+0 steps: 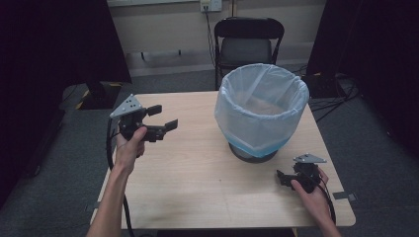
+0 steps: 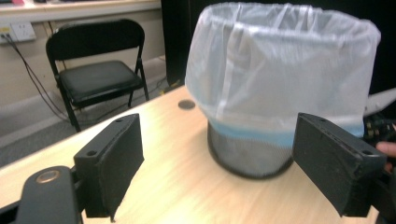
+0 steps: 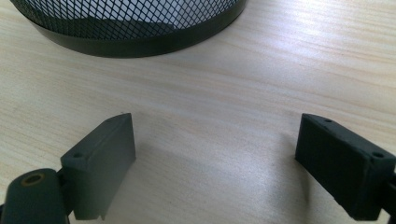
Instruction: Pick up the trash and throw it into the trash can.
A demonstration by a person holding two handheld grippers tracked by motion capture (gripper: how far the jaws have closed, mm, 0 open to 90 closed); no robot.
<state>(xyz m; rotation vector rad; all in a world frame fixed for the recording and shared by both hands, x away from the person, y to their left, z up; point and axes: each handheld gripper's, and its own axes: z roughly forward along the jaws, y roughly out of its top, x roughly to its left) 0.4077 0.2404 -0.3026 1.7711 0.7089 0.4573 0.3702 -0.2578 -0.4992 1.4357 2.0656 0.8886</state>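
Bin (image 1: 261,111) with liner on table (image 1: 197,182), chair (image 1: 248,42) behind, left claw (image 1: 165,118) released, right claw (image 1: 280,177) released

The high view looks forward and down from above the person's side, taking in the whole tabletop (image 1: 197,187), the lined mesh bin (image 1: 262,111) and a folding chair (image 1: 248,44) beyond. The left gripper view rides low and level, looking between its spread jaws across the tabletop (image 2: 177,163) at the bin (image 2: 280,79) and chair (image 2: 95,70). The right gripper view tilts steeply down, close to the wood (image 3: 224,102), catching just the bin's mesh base (image 3: 135,28). All three share the bin.
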